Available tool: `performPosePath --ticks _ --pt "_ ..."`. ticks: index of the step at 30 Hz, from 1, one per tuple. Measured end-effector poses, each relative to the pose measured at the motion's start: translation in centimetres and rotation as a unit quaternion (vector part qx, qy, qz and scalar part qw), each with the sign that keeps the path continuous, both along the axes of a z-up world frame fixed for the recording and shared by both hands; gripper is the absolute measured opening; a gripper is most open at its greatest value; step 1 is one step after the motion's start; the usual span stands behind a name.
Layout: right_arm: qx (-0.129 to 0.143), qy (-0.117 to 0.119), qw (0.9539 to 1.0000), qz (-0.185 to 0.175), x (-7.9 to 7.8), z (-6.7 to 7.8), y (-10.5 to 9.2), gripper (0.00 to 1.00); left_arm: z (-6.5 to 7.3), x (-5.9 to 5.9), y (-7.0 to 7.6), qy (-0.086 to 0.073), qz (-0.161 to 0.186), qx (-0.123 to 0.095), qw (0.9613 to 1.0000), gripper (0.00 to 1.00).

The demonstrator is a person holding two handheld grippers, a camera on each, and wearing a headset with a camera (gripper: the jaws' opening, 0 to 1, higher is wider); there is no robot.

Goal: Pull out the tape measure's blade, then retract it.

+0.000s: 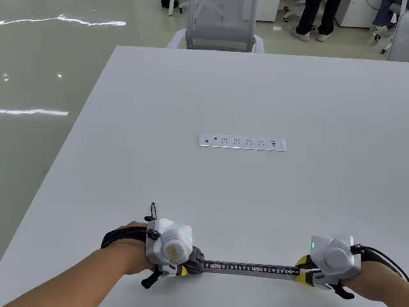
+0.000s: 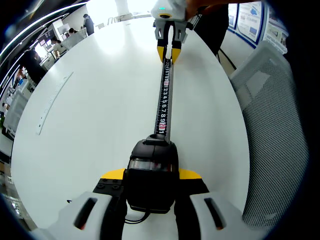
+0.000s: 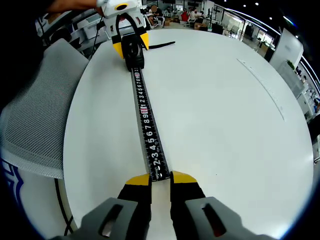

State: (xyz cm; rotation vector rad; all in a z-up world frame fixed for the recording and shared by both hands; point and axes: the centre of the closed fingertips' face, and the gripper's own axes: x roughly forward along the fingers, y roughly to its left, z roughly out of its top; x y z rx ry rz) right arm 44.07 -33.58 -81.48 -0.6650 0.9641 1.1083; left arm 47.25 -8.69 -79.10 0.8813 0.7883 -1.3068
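A black tape measure case (image 2: 151, 165) sits between the yellow-tipped jaws of my left gripper (image 2: 151, 175), which is shut on it. The numbered blade (image 2: 164, 95) runs flat over the white table to my right gripper (image 2: 169, 52). In the right gripper view, my right gripper (image 3: 160, 179) is shut on the blade's end (image 3: 159, 170), and the case (image 3: 133, 50) lies far up the blade (image 3: 146, 117). In the head view the left gripper (image 1: 184, 270), case (image 1: 195, 261), blade (image 1: 252, 267) and right gripper (image 1: 301, 269) line up along the table's near edge.
A white power strip (image 1: 241, 142) lies in the middle of the white table (image 1: 192, 96). A mesh chair (image 1: 220, 25) stands at the far end. Another mesh chair (image 2: 280, 125) is close by the near edge, behind the grippers. People stand in the background.
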Motion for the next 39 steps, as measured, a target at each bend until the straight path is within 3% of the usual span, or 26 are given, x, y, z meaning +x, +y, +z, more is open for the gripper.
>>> performPosePath --ticks 16,21,28,39 --pt "0.006 -0.002 1.0000 -0.004 0.00 -0.03 0.00 0.13 -0.07 0.08 -0.01 -0.001 0.002 -0.002 1.0000 0.32" --pt "0.018 0.009 0.9996 -0.019 -0.18 -0.09 0.02 0.13 -0.08 0.10 -0.04 0.001 0.002 -0.003 1.0000 0.32" --pt "0.021 -0.003 0.9996 -0.021 -0.11 -0.08 0.02 0.14 -0.10 0.11 -0.04 0.002 0.001 -0.003 1.0000 0.32" --pt "0.027 -0.003 0.9990 -0.035 -0.08 -0.05 0.04 0.15 -0.12 0.13 -0.03 0.003 0.000 -0.002 1.0000 0.32"
